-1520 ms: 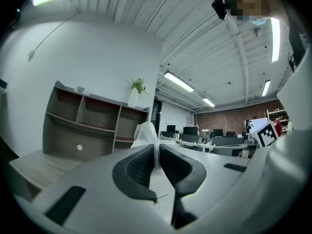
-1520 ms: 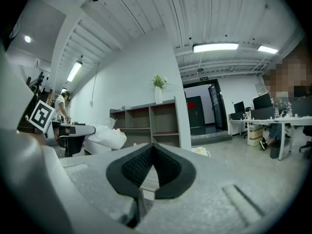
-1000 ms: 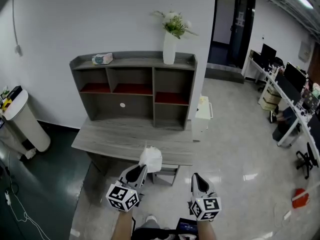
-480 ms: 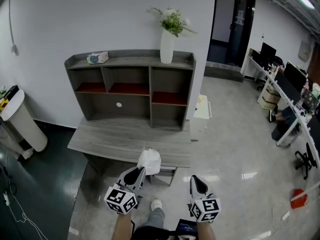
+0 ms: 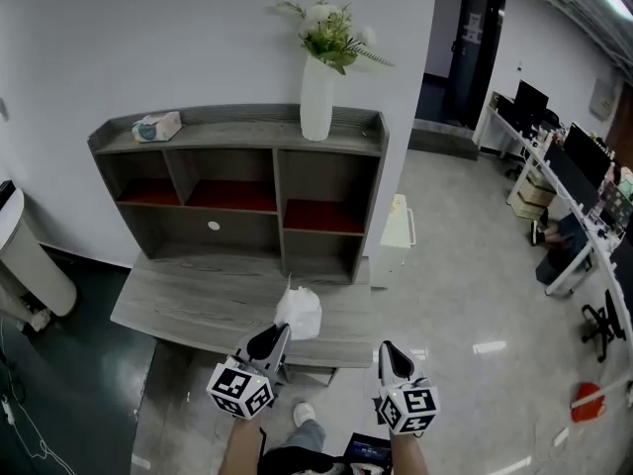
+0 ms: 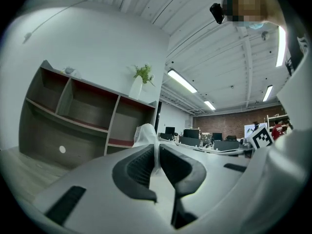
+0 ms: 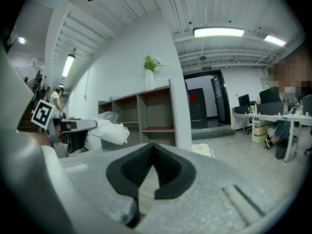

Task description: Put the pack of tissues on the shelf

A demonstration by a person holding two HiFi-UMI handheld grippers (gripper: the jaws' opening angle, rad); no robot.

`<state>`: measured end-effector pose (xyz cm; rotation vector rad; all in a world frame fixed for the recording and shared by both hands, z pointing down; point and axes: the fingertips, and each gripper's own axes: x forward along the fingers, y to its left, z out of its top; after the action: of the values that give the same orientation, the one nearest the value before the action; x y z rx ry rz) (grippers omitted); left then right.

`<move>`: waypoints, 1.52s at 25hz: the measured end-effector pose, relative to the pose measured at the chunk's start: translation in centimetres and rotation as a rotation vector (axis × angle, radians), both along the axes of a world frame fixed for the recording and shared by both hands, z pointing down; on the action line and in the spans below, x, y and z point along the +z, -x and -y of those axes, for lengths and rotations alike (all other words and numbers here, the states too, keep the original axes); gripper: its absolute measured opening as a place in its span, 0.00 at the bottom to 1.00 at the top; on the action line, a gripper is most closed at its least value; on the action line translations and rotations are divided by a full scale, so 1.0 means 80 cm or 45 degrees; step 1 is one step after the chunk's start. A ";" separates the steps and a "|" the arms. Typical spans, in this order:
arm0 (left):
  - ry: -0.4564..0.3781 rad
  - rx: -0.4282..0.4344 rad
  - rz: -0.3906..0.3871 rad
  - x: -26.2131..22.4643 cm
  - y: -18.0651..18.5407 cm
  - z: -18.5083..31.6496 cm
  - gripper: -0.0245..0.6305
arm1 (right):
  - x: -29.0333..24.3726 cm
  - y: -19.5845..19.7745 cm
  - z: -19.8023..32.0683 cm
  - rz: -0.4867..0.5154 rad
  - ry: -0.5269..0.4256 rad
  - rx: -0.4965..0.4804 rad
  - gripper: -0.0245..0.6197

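The shelf [image 5: 232,132] is showing larger than a second ago: the person is closing in on the bench [image 5: 188,300]. The left hand-held gripper [image 5: 277,336] is pinching the pack of tissues [image 5: 299,313], carried in the air near the bench's front edge. The right hand-held gripper [image 5: 392,352] is riding pressed together, empty. The placing step is drawing near.

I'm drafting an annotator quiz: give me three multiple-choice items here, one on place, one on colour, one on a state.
1. The tall white vase stands: A) atop the grey wooden shelf unit; B) on a chair; C) in a sink.
2. The shelf unit's compartment lining is: A) blue; B) red; C) yellow.
3. The left gripper is: A) open, empty; B) shut on the white plastic-wrapped tissue pack; C) shut on a cup.
Answers: 1 A, it sits on the top board; 2 B, red panels show; 3 B, its jaws pinch the wrap.
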<state>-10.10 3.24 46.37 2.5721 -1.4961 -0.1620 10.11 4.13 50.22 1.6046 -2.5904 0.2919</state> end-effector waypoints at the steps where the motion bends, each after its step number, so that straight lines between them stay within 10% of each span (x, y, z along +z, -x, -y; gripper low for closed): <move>1: 0.006 0.011 0.006 -0.001 -0.001 0.022 0.09 | -0.001 0.000 0.020 -0.004 0.005 0.007 0.05; 16: -0.015 0.119 -0.019 -0.014 0.007 0.256 0.09 | -0.006 0.029 0.241 -0.041 0.011 0.040 0.04; 38: -0.047 0.115 -0.047 -0.023 -0.013 0.298 0.08 | -0.005 -0.001 0.280 -0.035 -0.001 0.053 0.04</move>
<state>-9.05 -20.56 44.55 2.6438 -1.3742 -0.2267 10.18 -18.24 49.84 1.6521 -2.5397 0.2699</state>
